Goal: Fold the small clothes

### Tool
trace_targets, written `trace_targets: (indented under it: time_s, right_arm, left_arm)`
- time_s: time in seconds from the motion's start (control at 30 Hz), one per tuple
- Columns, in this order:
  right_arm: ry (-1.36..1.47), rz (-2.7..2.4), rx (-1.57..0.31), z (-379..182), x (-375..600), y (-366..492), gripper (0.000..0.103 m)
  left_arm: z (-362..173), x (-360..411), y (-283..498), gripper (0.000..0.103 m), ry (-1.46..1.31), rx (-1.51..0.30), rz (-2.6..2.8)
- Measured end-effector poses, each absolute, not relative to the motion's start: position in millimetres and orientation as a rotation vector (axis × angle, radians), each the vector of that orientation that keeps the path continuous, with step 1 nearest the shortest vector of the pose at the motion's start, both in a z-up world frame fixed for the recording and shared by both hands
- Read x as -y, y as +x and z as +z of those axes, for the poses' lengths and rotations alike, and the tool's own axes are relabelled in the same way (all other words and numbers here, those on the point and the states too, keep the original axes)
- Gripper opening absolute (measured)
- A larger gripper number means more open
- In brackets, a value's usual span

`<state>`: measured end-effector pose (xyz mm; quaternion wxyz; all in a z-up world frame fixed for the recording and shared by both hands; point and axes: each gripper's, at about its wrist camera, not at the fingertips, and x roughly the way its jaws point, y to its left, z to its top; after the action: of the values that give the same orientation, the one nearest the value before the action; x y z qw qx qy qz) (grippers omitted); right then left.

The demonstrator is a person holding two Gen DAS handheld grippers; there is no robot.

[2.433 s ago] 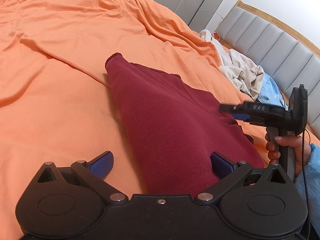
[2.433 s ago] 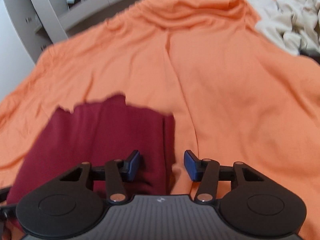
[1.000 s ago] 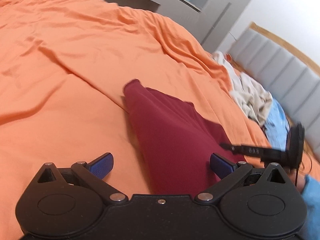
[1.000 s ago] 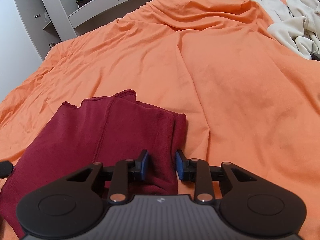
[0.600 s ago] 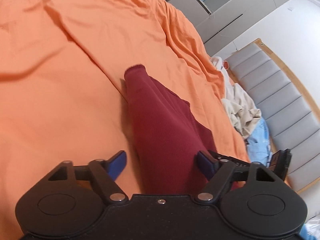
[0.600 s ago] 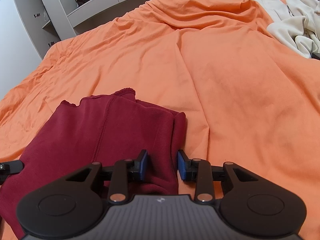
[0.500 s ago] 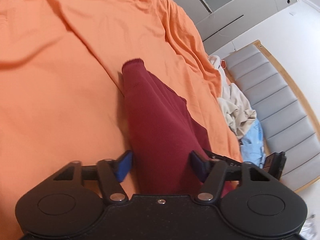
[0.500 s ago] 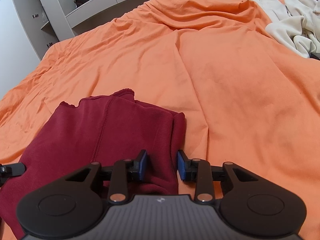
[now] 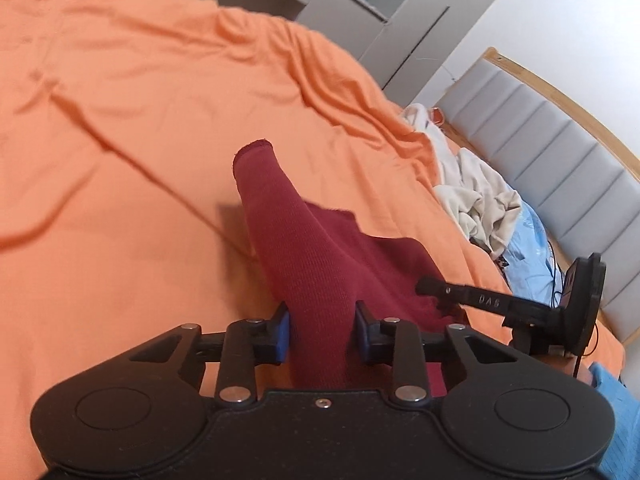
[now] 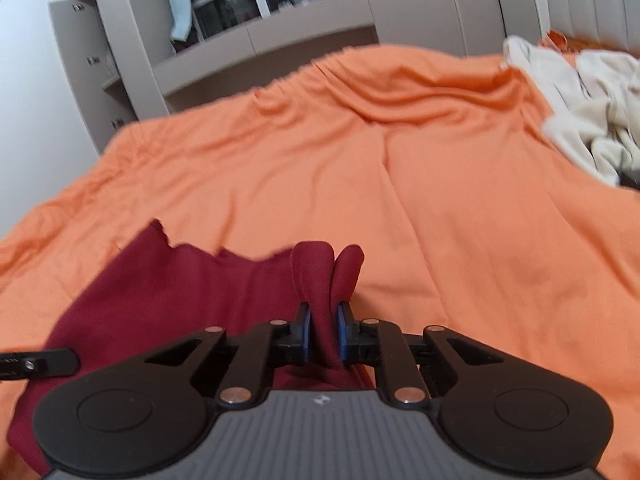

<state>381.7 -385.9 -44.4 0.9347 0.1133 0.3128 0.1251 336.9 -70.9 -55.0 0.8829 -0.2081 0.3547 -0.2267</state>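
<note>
A: Garment [image 9: 320, 280] first: which way does it run?

B: The maroon knit runs lengthwise away from the left gripper [image 9: 322, 334], ending in a narrow hemmed tip that points up the orange bedsheet [image 9: 120, 140], angled a little left. From the right wrist camera its body spreads leftward over the sheet.

A: And the grippers?

B: The left gripper sits low over the bed, blue pads pressing both sides of a raised ridge of the cloth. The right gripper [image 10: 323, 332] is pinching it too; two rounded folds bulge up just past its pads. In the left view the right gripper's finger reaches in from the right across the garment's edge.

A: How does the cloth look?

B: Ribbed texture, dark red, bunched and lifted at both pinched spots, flatter between. It lies near the middle of the bed, well apart from the pile of cream clothes [image 9: 476, 196] by the grey padded headboard [image 9: 560, 168].
</note>
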Motion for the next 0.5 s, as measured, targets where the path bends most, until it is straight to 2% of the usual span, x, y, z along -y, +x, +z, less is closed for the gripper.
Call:
trace_targets:
  time_s: [0.33,0.5]
  right_arm:
    - [0.307,0.404,-0.491,-25.1,331.4,394.1,0.015]
    - [0.321,0.452,-0.474,-33.1,300.2,418.6,0.015]
  left_arm:
    - [-4.3,46.3,321.4,0.032,-0.291,-0.598,-0.396]
    - [13.9,19.7,313.6,0.032,-0.248,-0.531,-0.298]
